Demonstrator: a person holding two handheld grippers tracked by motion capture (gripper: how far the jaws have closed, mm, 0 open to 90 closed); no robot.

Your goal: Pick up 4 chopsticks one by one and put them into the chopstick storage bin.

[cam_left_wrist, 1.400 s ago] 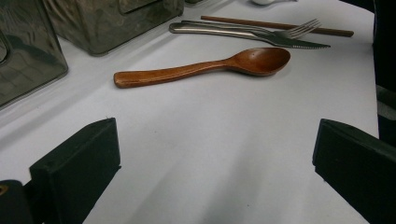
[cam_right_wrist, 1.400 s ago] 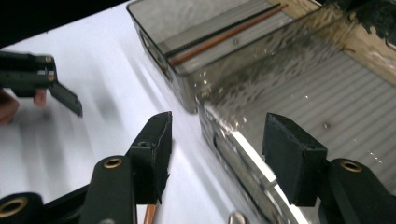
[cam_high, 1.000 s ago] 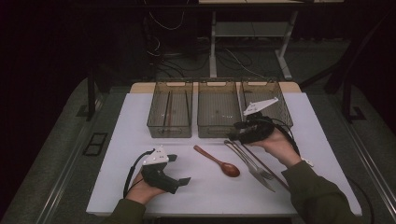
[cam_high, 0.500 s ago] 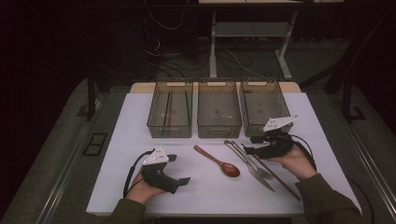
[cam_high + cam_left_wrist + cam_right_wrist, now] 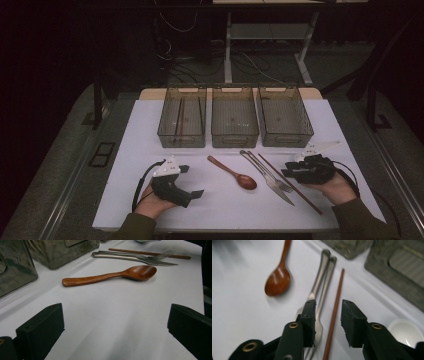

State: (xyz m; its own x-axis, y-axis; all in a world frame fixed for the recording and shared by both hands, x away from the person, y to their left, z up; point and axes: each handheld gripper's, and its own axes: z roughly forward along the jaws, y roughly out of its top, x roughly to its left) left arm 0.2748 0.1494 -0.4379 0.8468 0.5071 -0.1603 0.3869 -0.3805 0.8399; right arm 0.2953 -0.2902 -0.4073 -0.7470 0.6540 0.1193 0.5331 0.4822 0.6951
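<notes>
The right gripper (image 5: pixel 328 322) has just been closing its jaws to a narrow gap; the brown chopstick (image 5: pixel 334 315) lies between them, untouched, on the white surface (image 5: pixel 239 315)

The high view looks forward and down from above the person's side onto the white tabletop (image 5: pixel 150 130), taking in three clear bins (image 5: pixel 235 117) at the far side and dark floor beyond. The left gripper view sits low, just above the tabletop, facing across it toward the wooden spoon (image 5: pixel 110 276), with the fork and knife behind. The right gripper view looks steeply down from close by at the chopstick (image 5: pixel 334 315) between its own jaws. All three views share the spoon, the fork, the chopstick and the bins.
</notes>
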